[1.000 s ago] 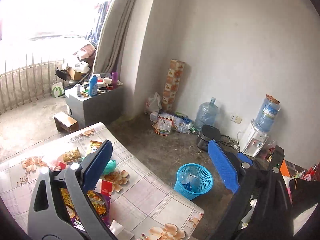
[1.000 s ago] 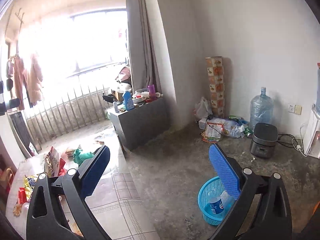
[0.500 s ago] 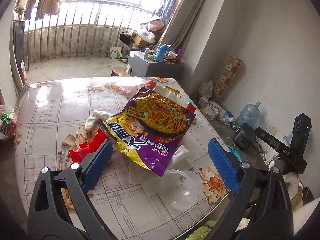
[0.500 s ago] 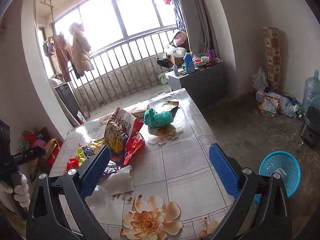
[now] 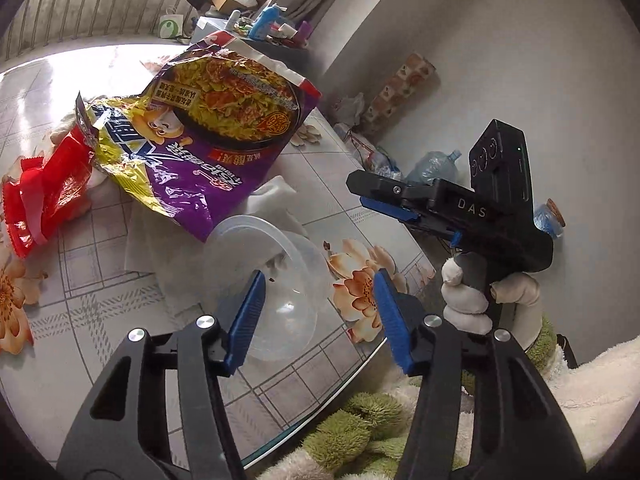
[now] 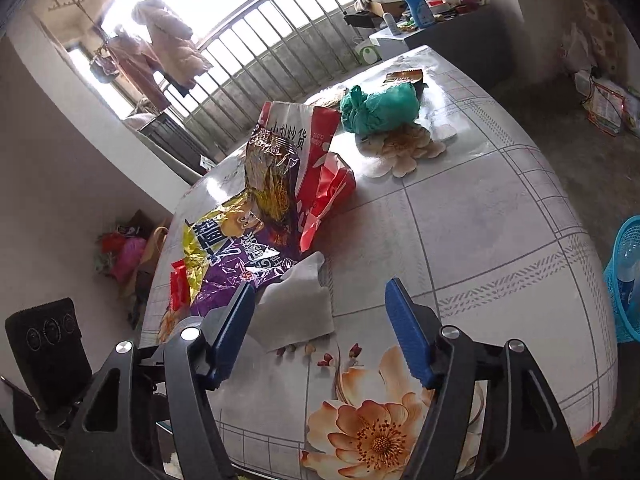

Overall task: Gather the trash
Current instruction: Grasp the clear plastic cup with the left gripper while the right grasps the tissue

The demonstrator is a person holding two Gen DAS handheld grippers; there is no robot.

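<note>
Here both tongs [image 5: 318,320] [image 6: 318,332] close, still spread; purple noodle bag [image 5: 208,120] lies lengthwise away.

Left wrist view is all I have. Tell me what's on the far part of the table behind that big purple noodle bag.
Observer: A knotted green plastic bag lies there, beyond the purple noodle bag.
Operator: Give me the bin's position.
Observer: A blue basket stands on the floor off the table's right edge in the right wrist view, with a bottle inside.
Operator: Report what the right gripper is over.
Observer: The right gripper points at a white tissue; its jaws are closing, and the tissue lies partly between them, with no grip visible yet.
Operator: And my own gripper?
Observer: The left gripper is closing around the clear plastic bowl; contact is not evident.
</note>
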